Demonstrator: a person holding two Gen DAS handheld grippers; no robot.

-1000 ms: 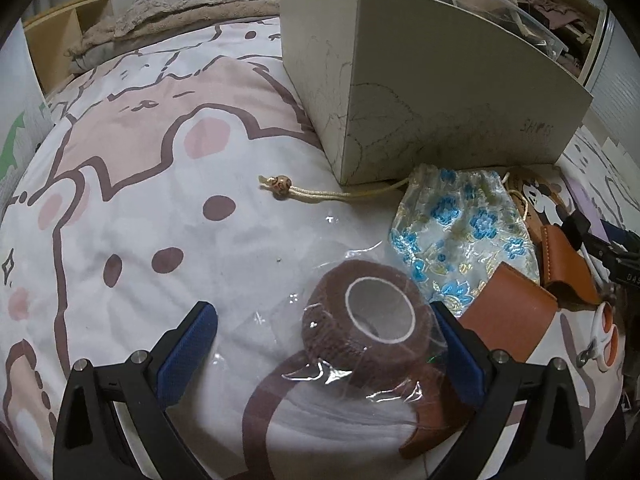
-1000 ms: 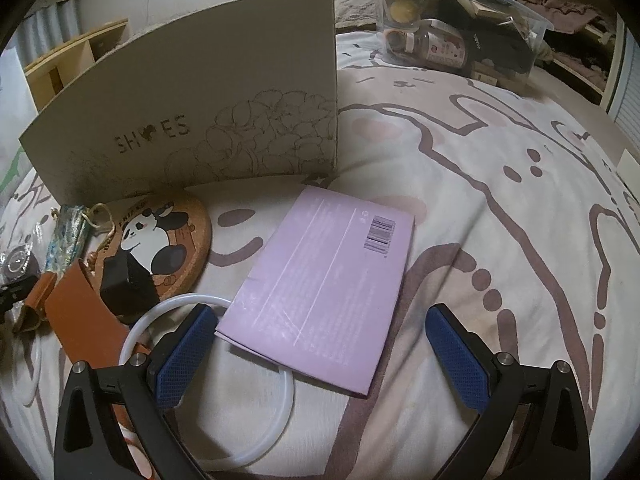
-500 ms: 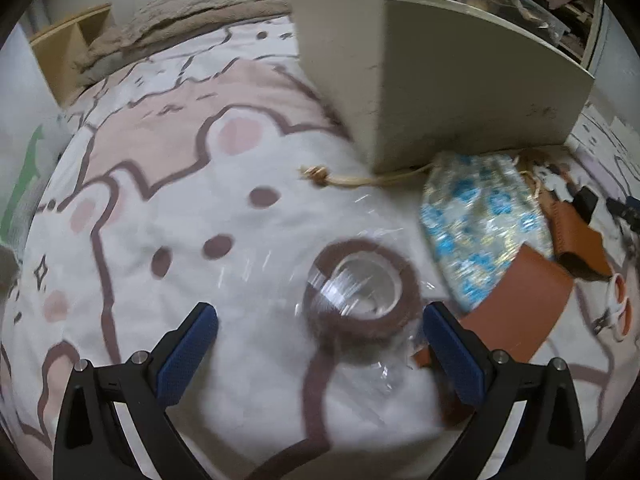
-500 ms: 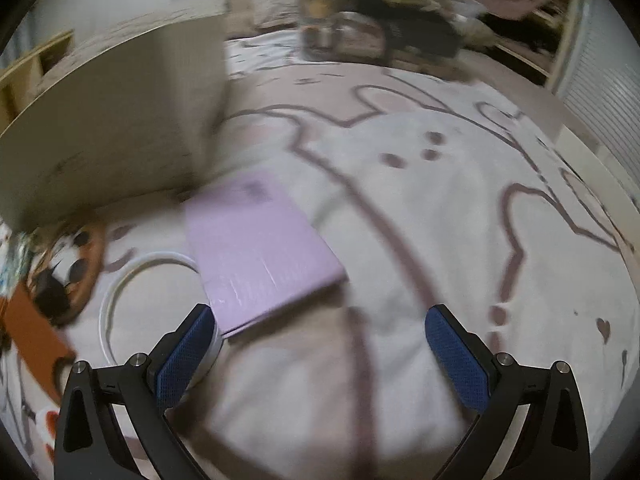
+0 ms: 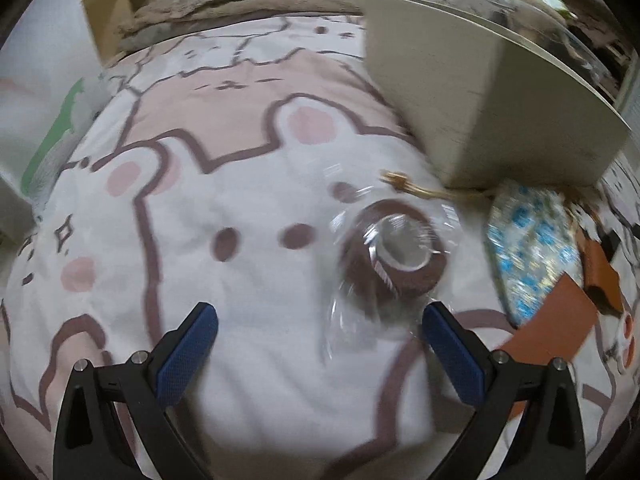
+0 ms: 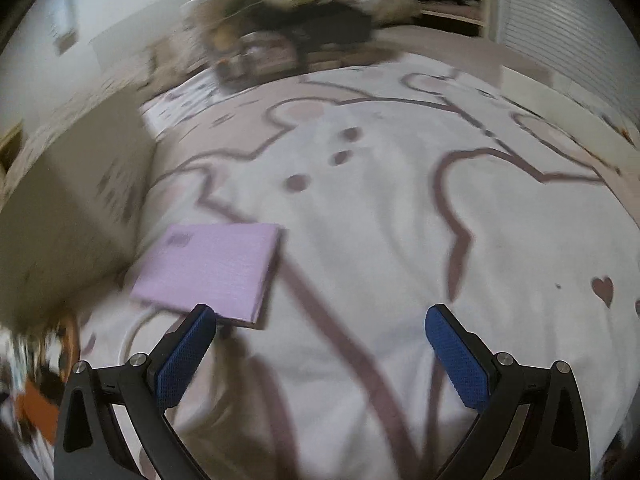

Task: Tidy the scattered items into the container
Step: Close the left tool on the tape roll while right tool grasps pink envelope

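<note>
A brown tape roll (image 5: 394, 254) in clear wrap lies on the cartoon-print bedspread, ahead of my open left gripper (image 5: 318, 344) and nearer its right finger. The beige cardboard box (image 5: 480, 108) stands beyond it to the right. A blue-flowered drawstring pouch (image 5: 532, 244) and brown leather pieces (image 5: 556, 328) lie at the right. In the right wrist view a lilac flat box (image 6: 212, 268) lies just ahead of the left finger of my open right gripper (image 6: 320, 340), beside the beige box (image 6: 68, 220). Both views are motion-blurred.
A clear plastic bin (image 6: 292, 28) full of items stands at the far end of the bed. A white ring (image 6: 132, 328) pokes out under the lilac box. Bare bedspread (image 6: 400, 220) stretches right of the right gripper. A wooden shelf (image 5: 116, 4) stands at back left.
Both grippers have pulled back and lifted. The tape roll, once between the left fingers, now sits ahead of them. The right view has swung to the right, so the lilac box sits left.
</note>
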